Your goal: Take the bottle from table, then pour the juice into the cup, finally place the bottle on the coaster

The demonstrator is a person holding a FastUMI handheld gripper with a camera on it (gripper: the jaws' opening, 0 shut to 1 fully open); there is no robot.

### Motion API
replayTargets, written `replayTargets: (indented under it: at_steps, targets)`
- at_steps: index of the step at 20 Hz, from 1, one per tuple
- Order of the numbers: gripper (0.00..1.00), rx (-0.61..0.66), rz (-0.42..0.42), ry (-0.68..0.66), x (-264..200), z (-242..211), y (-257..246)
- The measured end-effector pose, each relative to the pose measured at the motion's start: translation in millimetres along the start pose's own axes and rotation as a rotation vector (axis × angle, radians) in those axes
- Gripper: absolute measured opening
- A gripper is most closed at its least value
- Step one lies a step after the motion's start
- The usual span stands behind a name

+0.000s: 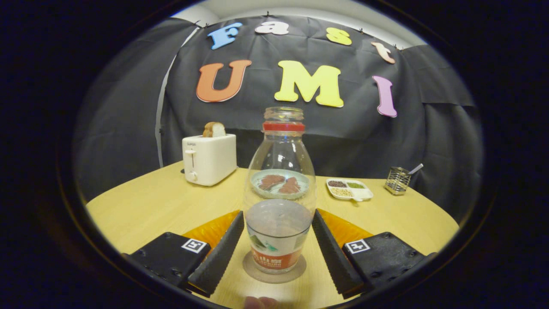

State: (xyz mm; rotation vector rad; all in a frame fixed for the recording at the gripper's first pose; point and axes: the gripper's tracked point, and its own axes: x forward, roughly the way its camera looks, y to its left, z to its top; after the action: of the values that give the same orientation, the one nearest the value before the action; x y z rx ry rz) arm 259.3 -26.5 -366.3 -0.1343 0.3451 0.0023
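The bottle (279,189) stands upright on a round coaster (274,269) on the wooden table (141,210), directly between the two fingers of the gripper (278,249). It is clear glass or plastic, uncapped, with a red ring at the neck and a printed label around its base. The fingers are spread to either side of the bottle's lower body; their inner faces lie very close to its walls, but whether they press on it cannot be told.

Open tabletop stretches from 9 to 11 o'clock of the bottle, up to a white toaster (209,159) with a slice of bread (214,129) standing in its slot. From 1 to 3 o'clock the wood is also bare out to a white divided dish (349,189) of beans or grains and a wire holder (397,180) with a spoon handle sticking out. The table's curved far edge runs just behind these things.

A plate (279,183) holding reddish pieces lies beyond the bottle at 12 o'clock and shows only through the glass, distorted. An orange shape shows behind each finger, largely covered by them. The label's lettering is too blurred to read. Small writing on the toaster is likewise unreadable. A pale rounded shape at 6 o'clock, below the coaster, is cut off.
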Motion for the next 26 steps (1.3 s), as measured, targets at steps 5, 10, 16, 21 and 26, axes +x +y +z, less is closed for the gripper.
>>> replayTargets:
  at_steps: [5, 10, 16, 21, 26]
  targets:
    - [1.0, 0.012, 0.0, -0.002, -12.0, 7.6, -2.0]
    - [1.0, 0.041, 0.0, -0.021, -35.2, 25.3, -2.9]
    - [1.0, 0.068, -0.028, -0.064, -99.7, 56.5, -12.4]
    - [1.0, 0.13, -0.022, -0.17, -187.0, 112.8, -13.9]
    - [1.0, 0.127, 0.013, -0.218, -273.3, 156.9, -8.8]
